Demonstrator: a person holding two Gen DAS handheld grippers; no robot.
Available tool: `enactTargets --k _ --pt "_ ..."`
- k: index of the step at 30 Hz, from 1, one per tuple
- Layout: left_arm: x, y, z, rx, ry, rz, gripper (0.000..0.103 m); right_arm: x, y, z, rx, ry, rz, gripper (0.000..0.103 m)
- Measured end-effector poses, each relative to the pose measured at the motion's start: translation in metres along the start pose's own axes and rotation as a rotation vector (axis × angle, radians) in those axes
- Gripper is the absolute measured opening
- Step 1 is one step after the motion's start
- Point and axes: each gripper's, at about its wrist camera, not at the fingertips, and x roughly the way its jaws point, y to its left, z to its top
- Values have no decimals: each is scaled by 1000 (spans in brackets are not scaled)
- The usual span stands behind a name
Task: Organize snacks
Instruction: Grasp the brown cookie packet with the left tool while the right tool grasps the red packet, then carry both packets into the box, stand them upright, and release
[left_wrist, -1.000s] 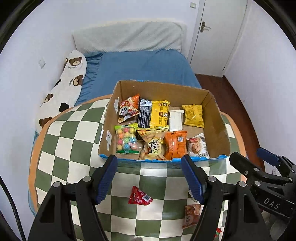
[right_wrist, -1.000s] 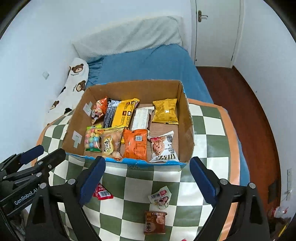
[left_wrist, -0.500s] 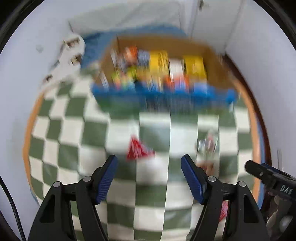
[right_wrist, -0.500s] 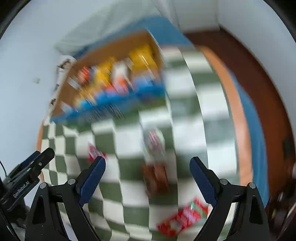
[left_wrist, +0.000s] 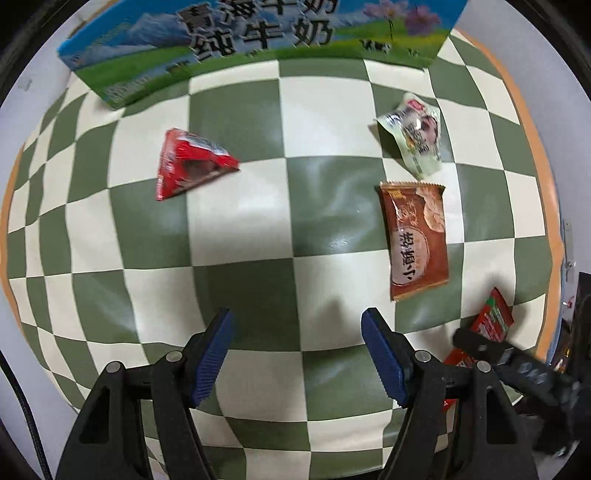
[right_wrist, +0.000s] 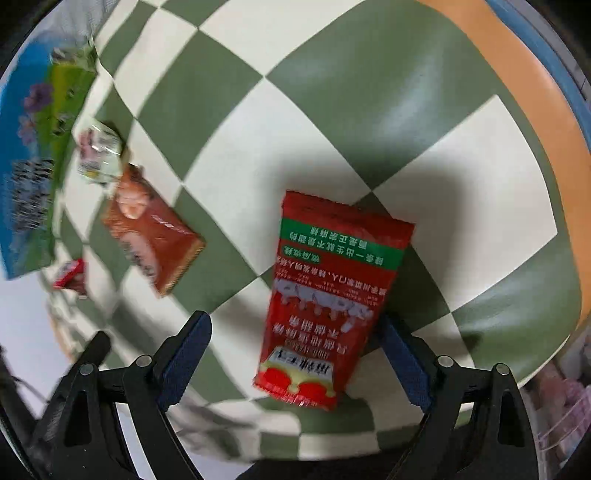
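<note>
Reaching for loose packets is the step in hand: four snacks lie on the checkered table (left_wrist: 258, 206) in front of the printed box (left_wrist: 258, 40), which stands at the far edge and is where they presumably belong.

In the right wrist view, the right tool (right_wrist: 295, 354) hangs low over a red packet with a green band (right_wrist: 332, 295), its jaws spread wide with one finger on each side of the packet's near end. The right-hand finger looks very close to the packet's edge, perhaps touching it; the left one is well clear. Nothing is gripped.

The left tool (left_wrist: 299, 350) is also wide open and empty, hovering above bare table. Ahead of it, in the left wrist view, lie a red triangular packet (left_wrist: 188, 162) to the left, a brown packet (left_wrist: 415, 240) to the right, and a crumpled pale packet (left_wrist: 413, 133) just beyond the brown one, nearer the box.

The next move, as I judge it, calls for the right tool to lower onto the table and close across the red packet's width. The packet is flat and slippery-looking, so the fingers need to reach under or pinch its edges firmly, or it may slide away. After that it wants carrying up and over the box wall. The left tool seems best placed for the brown packet.
</note>
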Motion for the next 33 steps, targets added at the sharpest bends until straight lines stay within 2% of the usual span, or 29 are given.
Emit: enactTargets --k 2,3,4,6,12,14,16,19,20,21,22,26,29,30,32,33 --pt "3 -4 0 -6 14 -30 70 3 14 -2 -65 -40 -60 75" --pt "3 -6 1 -11 19 -44 70 2 19 -4 -104 -62 -83 59" --pt "4 -8 3 -17 25 -64 70 0 23 -5 -143 -82 -97 55" --pt "6 -16 11 -33 43 -117 70 -6 30 -8 -220 -116 -116 53" --pt "34 -53 41 -58 127 -240 69 -29 40 3 -371 -196 -211 52" --pt "47 -69 48 -44 150 -239 69 -35 41 13 -397 -208 -227 52" --pt "62 -84 54 -25 169 -203 69 -37 43 20 -409 -209 -228 53" --pt "65 -92 52 -2 138 -163 68 -34 48 22 -435 -185 -251 56" --pt "63 -93 49 10 117 -155 65 -33 48 20 -434 -178 -251 59" --pt "61 -93 47 25 108 -140 55 -33 50 19 -429 -175 -251 66" --pt "58 -91 41 42 97 -133 53 -33 53 20 -422 -174 -244 71" --pt "55 -67 22 28 103 -104 53 -29 53 22 -375 -156 -209 72" --pt "53 -37 7 -36 109 -86 53 -23 57 26 -368 -169 -232 71" --pt "52 -25 2 -62 111 -81 53 -22 60 26 -377 -181 -239 70" --pt "50 -8 -4 -108 109 -75 53 -17 77 19 -428 -201 -254 58" --pt "50 -1 -6 -128 110 -74 53 -16 87 15 -448 -199 -250 58"
